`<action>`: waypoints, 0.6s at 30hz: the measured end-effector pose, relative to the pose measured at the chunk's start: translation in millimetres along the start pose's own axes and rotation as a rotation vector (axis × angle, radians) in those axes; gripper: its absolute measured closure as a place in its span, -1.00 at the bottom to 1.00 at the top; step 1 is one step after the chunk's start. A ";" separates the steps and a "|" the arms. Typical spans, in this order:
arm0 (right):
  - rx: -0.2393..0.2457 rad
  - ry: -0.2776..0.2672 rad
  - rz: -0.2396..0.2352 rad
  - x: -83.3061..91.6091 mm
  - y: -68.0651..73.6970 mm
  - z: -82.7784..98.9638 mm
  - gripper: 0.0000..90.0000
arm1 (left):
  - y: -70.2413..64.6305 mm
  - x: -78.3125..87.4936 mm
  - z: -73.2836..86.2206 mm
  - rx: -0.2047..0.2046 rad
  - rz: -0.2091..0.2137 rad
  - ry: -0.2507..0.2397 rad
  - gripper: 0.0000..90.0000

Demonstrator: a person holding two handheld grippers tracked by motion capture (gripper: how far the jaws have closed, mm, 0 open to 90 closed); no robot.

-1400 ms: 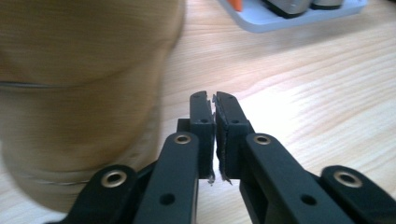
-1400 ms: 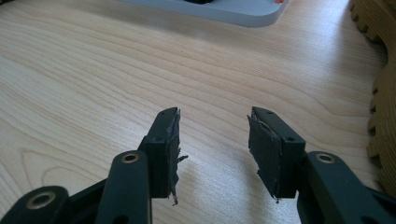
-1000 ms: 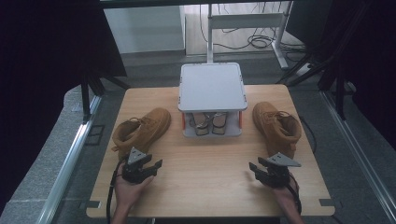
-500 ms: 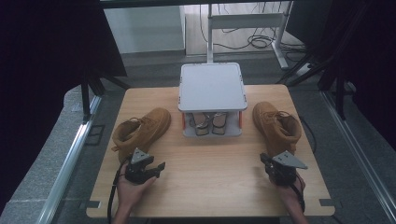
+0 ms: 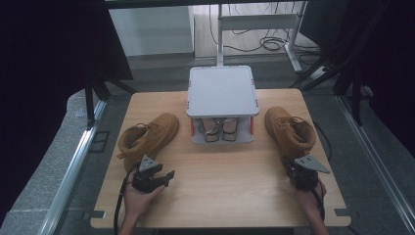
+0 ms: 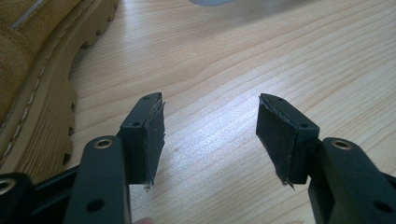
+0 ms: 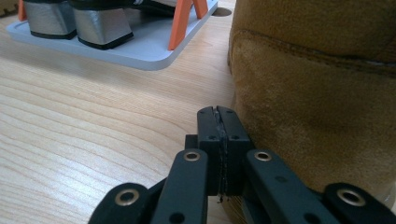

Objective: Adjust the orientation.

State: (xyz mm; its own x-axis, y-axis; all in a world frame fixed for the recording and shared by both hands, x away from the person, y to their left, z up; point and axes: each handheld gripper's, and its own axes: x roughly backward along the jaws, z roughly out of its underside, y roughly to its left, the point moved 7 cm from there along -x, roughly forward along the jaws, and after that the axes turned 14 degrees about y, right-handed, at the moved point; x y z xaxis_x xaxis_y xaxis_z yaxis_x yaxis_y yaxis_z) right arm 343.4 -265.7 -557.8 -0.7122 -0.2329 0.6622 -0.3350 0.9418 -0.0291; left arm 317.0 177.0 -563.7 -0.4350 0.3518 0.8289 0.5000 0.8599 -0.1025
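Right gripper (image 5: 296, 172) has swung toward the right boot (image 5: 289, 131), jaws now pressed together on nothing at its heel; left gripper (image 5: 167, 175) wide beside left boot (image 5: 147, 138). Risk: closed jaws just shove the boot

table (image 5: 220, 186): wood | two tan boots (image 5: 147, 139) (image 5: 289, 131) | grey two-tier rack (image 5: 222, 90): heeled shoes (image 5: 221, 128) beneath

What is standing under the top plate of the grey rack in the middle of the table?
Under the top plate of the grey rack, a pair of shoes with silver block heels stands on its lower shelf, between orange posts. The plate covers their front parts.
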 end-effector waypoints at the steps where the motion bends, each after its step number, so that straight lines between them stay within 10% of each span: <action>1: 0.011 -0.002 -0.005 0.1 -0.9 0.2 0.99 | -0.2 -0.4 0.2 0.001 0.000 0.001 -0.07; 18: 0.011 -0.009 -0.026 7.4 -9.8 2.9 0.99 | 4.1 1.5 1.9 0.011 -0.005 0.008 -0.06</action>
State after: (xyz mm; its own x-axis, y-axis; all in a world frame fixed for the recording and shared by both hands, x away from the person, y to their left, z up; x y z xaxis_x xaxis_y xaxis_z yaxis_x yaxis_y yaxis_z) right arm 339.6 -277.3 -554.8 -0.7088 -0.2599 0.6558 -0.3603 0.9326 -0.0197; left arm 317.0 181.7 -563.9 -0.4316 0.3446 0.8336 0.4893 0.8658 -0.1046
